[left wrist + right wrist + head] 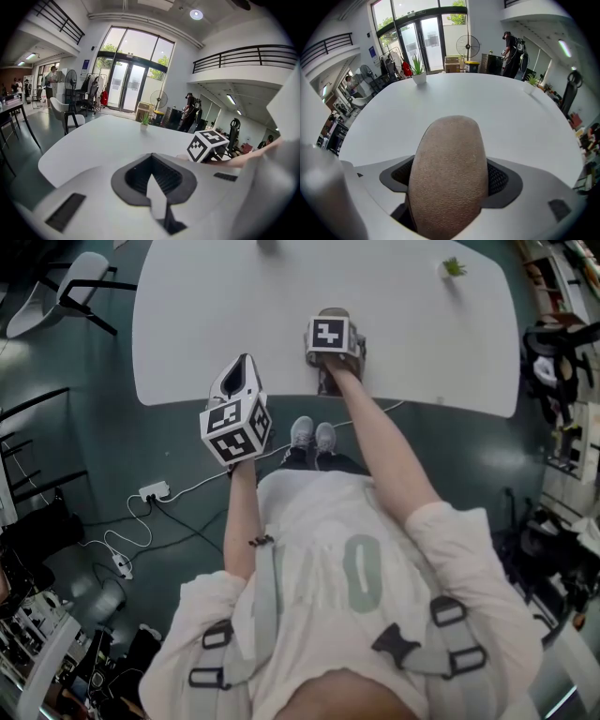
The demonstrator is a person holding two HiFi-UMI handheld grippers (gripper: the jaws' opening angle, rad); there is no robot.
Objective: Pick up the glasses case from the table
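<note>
The glasses case point(449, 173) is a brown, grainy oval, and my right gripper point(449, 187) is shut on it, so it fills the middle of the right gripper view. From the head view the case point(333, 312) pokes out beyond the marker cube of the right gripper point(332, 326), over the near edge of the white table point(216, 315). My left gripper point(242, 373) hangs at the table's near edge, left of the right one. In its own view the left gripper point(154, 180) is shut, with nothing in it.
A small potted plant point(453, 267) stands at the table's far right, another plant point(418, 70) at the far side. Chairs point(56, 292) stand left of the table. A power strip with cables point(155, 491) lies on the floor by the person's feet point(313, 435).
</note>
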